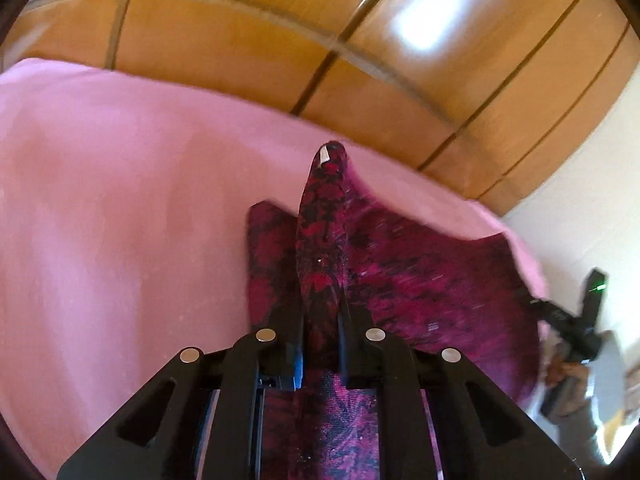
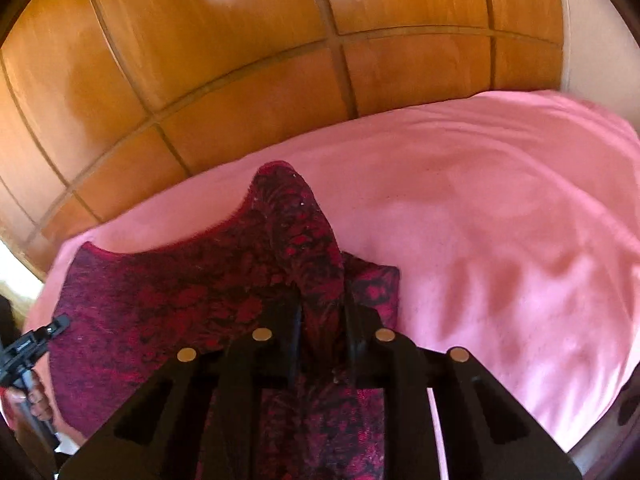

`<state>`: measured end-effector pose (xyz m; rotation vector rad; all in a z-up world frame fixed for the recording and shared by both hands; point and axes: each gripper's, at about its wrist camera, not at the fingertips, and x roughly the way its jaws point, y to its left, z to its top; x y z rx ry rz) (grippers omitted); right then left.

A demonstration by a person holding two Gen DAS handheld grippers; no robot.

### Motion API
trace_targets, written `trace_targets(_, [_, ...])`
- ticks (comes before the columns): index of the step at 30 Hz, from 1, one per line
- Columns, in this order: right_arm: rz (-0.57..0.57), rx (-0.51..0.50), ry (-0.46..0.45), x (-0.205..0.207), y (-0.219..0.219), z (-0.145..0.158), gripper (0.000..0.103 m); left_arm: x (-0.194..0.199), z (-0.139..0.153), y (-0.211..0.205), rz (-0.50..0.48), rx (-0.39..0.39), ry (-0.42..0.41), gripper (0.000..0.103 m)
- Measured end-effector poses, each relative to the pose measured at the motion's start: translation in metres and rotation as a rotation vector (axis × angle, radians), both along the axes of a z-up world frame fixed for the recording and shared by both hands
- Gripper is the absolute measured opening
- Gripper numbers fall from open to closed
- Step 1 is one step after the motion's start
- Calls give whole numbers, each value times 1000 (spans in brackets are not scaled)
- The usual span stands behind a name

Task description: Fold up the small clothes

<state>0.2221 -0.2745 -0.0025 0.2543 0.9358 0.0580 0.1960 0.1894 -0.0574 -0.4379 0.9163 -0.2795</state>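
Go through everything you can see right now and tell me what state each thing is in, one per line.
Left gripper: shut on a bunched fold of the garment.
Right gripper: shut on another fold of it.
Dark red patterned garment: held at two points, partly lifted, stretched between the grippers.
Pink bedsheet: spread under the garment, lightly wrinkled.

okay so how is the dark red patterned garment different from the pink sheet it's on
The garment is dark red with a black blotchy pattern; the sheet is plain pink. The garment is small and covers only a patch of the sheet, which spreads across both views. The garment is pinched up into ridges by the left gripper and the right gripper; the sheet lies flat. Both are soft fabric.
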Motion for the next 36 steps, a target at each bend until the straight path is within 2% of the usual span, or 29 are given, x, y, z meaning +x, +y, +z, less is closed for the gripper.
trace_targets(1, [-3,-22,19,5,3,-9,16,3,-7,-1,4,19,19,11])
trace_targets(3, [-18,-43,68,14,7,-33,18,4,-18,-1,22,8,39,11])
trace_targets(5, [-23,-53,64,15,9,-35,22,0,-12,-3,30,25,37,13])
trace_targets(7, [-26,-66,48,13,10,-29,31,-8,5,-4,67,55,-7,19])
trace_targets(8, [-29,-73,42,12,11,-27,39,-14,15,-4,72,85,-32,19])
trace_targets(11, [-36,-92,-22,1,14,-7,42,-21,37,-10,78,149,-115,19])
trace_targets(14, [-13,-114,-104,-17,29,21,56,-16,53,-23,47,155,-171,19])
trace_targets(15, [23,-100,-119,-18,42,27,57,-10,54,-30,20,157,-175,19])
trace_targets(20, [167,-82,-65,-12,93,17,65,25,35,-60,-43,198,-110,19])
trace_targets(22, [191,-101,-24,-2,107,2,65,46,16,-62,-14,233,-45,19])
trace_targets(24, [184,-134,29,13,115,-15,66,63,-5,-52,6,221,12,19])
trace_targets(27, [180,-127,62,28,115,-32,67,71,-15,-42,38,205,28,17])
trace_targets(30, [166,-127,58,34,116,-35,68,60,2,-52,43,257,-11,18])
trace_targets(32, [169,-130,45,28,118,-34,68,47,13,-60,35,299,-51,29])
trace_targets(33, [168,-125,38,25,116,-33,68,38,20,-63,34,313,-78,43])
trace_targets(34, [166,-118,29,22,114,-32,68,28,26,-65,39,322,-105,51])
trace_targets(36, [160,-103,12,16,112,-27,69,15,33,-65,36,329,-134,52])
